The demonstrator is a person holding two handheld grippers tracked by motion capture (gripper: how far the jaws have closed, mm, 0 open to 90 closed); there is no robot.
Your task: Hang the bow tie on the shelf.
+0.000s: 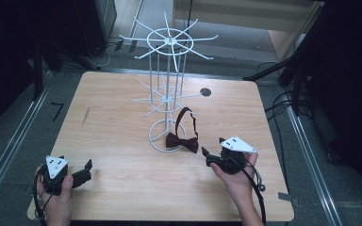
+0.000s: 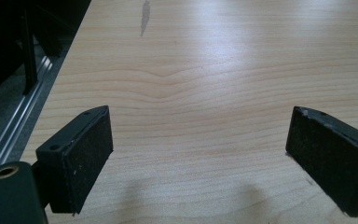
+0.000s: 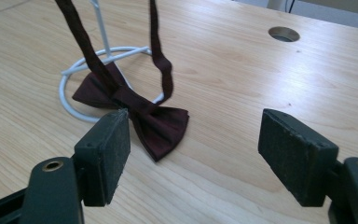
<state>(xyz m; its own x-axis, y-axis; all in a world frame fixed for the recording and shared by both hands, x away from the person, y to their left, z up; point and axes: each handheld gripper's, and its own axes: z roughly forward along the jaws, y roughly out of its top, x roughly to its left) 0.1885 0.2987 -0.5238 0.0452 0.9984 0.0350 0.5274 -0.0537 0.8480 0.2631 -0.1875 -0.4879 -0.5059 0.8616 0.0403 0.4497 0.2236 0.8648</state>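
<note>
bow tie on white wire stand base ring | right gripper beside stand, jaws wide, empty | left gripper well apart from stand, jaws wide, empty

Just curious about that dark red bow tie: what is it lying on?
The bow tie lies partly across the white rack's base ring, partly on the table. Its strap loops upward. The stretch of ring beneath it is hidden.

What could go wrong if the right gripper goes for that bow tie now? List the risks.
1. The bow tie lies across the base ring of the white wire stand, so a pull might drag or tip the stand.
2. Its strap rises toward the stand's arms; it could snag there.
3. The open right gripper sits off to one side of the bow, so closing now would likely miss the fabric.
</note>
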